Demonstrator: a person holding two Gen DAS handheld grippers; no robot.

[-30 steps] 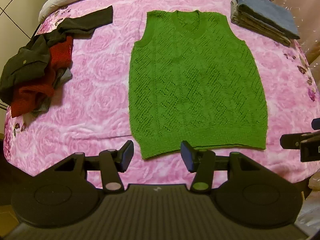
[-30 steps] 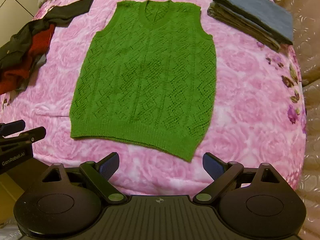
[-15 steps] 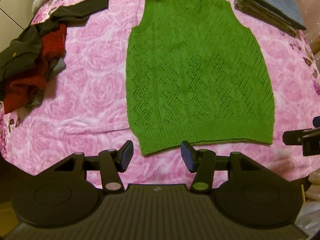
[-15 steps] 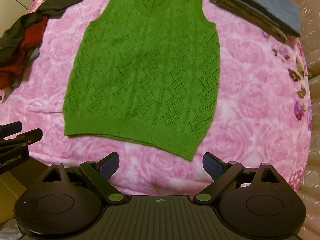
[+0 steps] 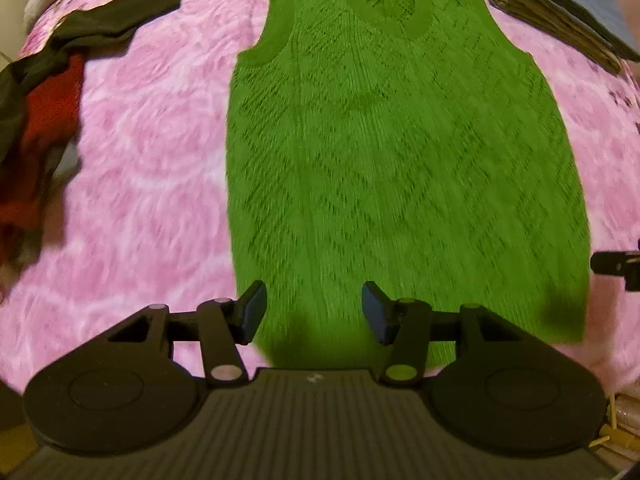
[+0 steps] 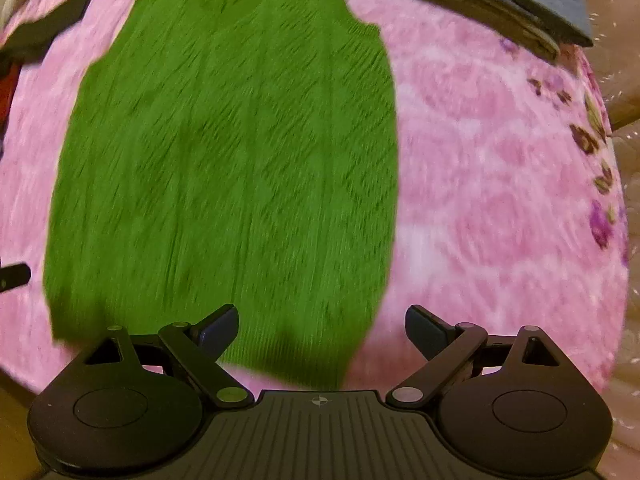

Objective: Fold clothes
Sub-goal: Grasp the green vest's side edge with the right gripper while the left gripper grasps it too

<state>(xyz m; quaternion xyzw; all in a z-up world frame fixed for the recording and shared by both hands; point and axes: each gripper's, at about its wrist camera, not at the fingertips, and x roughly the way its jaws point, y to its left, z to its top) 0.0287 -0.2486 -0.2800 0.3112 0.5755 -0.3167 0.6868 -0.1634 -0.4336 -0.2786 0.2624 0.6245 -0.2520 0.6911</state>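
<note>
A green knitted vest [image 5: 400, 168] lies spread flat on the pink rose-patterned blanket [image 5: 152, 200], neckline at the far end and ribbed hem toward the person, laid out so a fold can start from the bottom edge. The left gripper [image 5: 314, 312] hangs over the hem's left corner with its jaws moderately apart and nothing between them. The right gripper [image 6: 322, 330] hangs over the hem's right corner, jaws spread wide, also empty. One tool at each corner suggests the hem is meant to be lifted evenly. Both views are motion-blurred, so I cannot tell whether any finger touches the knit. Beyond the vest's right shoulder sits a stack of folded clothes [image 5: 560, 12], likely the finished pile; off to the left lies a heap of dark and red garments [image 5: 44, 112], likely waiting.
</note>
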